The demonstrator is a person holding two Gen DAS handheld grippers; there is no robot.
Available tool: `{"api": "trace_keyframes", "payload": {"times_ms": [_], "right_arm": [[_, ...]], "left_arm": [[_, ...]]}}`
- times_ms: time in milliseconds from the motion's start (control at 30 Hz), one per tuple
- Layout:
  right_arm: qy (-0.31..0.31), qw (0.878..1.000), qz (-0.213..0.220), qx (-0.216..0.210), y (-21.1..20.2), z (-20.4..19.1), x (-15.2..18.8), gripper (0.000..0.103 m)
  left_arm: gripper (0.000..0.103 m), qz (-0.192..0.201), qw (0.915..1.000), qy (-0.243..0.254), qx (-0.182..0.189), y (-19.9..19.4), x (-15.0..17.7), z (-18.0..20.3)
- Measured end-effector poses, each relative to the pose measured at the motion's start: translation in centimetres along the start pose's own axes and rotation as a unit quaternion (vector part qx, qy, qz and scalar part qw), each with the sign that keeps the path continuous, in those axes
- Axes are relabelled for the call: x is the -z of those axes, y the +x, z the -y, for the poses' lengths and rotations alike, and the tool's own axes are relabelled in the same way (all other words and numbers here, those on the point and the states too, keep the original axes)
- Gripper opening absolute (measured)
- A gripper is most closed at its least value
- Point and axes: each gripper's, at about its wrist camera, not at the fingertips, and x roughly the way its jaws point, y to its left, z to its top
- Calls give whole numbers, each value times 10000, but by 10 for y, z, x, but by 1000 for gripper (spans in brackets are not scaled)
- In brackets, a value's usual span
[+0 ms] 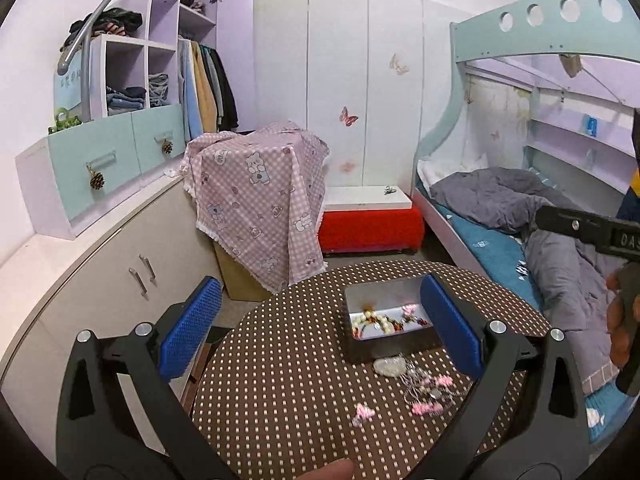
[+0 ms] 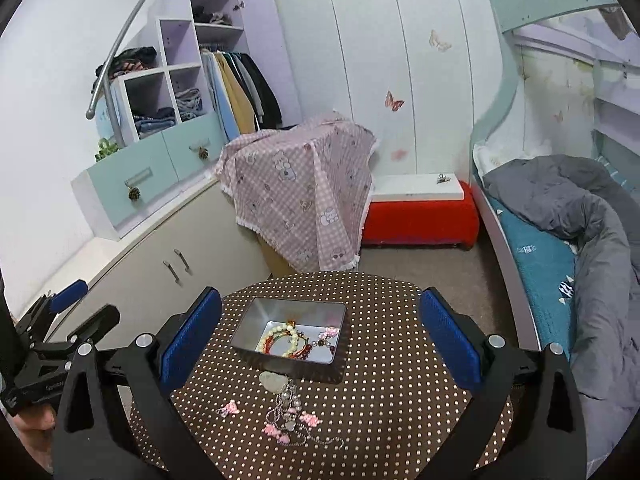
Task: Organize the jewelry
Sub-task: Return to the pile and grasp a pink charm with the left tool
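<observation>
We hold both claws wide open and empty above the near edge of the tabletop. The tin sits mid-tabletop with bracelets inside; the loose necklace and pink clips lie just before it, trailing toward us, centered under our right claw, likely nearer than the left claw.

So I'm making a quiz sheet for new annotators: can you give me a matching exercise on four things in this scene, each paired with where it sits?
Things:
1. white bead bracelet
2. pale oval pendant
3. metal clip
4. pink bear-print cloth

Places:
A. on the white board over the red bench
B. draped over a box by the wardrobe
C. inside the metal tin
D. on the dotted table, just in front of the tin

Pairs: 1-C, 2-D, 3-A, 4-B
</observation>
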Motion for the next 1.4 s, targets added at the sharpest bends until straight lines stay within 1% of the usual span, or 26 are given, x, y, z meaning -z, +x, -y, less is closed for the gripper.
{"api": "trace_keyframes", "payload": {"times_ms": [100, 200, 367, 533, 667, 767, 867, 1033, 1167, 1333, 1400], "right_arm": [[-30, 10000, 59, -11, -10, -3, 5, 95], [-129, 9998, 115, -60, -20, -8, 11, 95], [-199, 9995, 190, -154, -31, -12, 27, 95], [-241, 9994, 198, -158, -36, -12, 45, 95], [-240, 9996, 86, -155, -33, -8, 59, 95], [-198, 9997, 0, -156, -31, -5, 71, 95], [-181, 9997, -86, -155, -28, -2, 79, 95], [-188, 9994, -259, -148, -21, 2, 95, 95], [-136, 9988, -459, -132, -11, 7, 109, 95], [-114, 9976, -674, -105, -1, 15, 122, 95], [-140, 9968, -774, -110, 5, 16, 126, 95]], "left_arm": [[97, 38, 10000, 27, -73, -11, 5, 0], [97, 58, 10000, -57, -29, -19, 10, -1], [97, 56, 10000, -41, -35, -24, 20, 1], [97, -59, 10000, -70, 38, -24, 37, 2], [97, -233, 9997, -115, 42, -15, 53, -1], [97, -426, 9990, -137, 53, -4, 67, -5], [97, -556, 9984, -58, 55, 4, 79, -2], [97, -984, 9950, 164, 48, 32, 103, 3], [97, -1402, 9893, 391, 79, 62, 123, 8], [97, -1768, 9817, 690, 136, 89, 139, 16], [94, -1888, 9788, 774, 146, 99, 143, 20]]}}
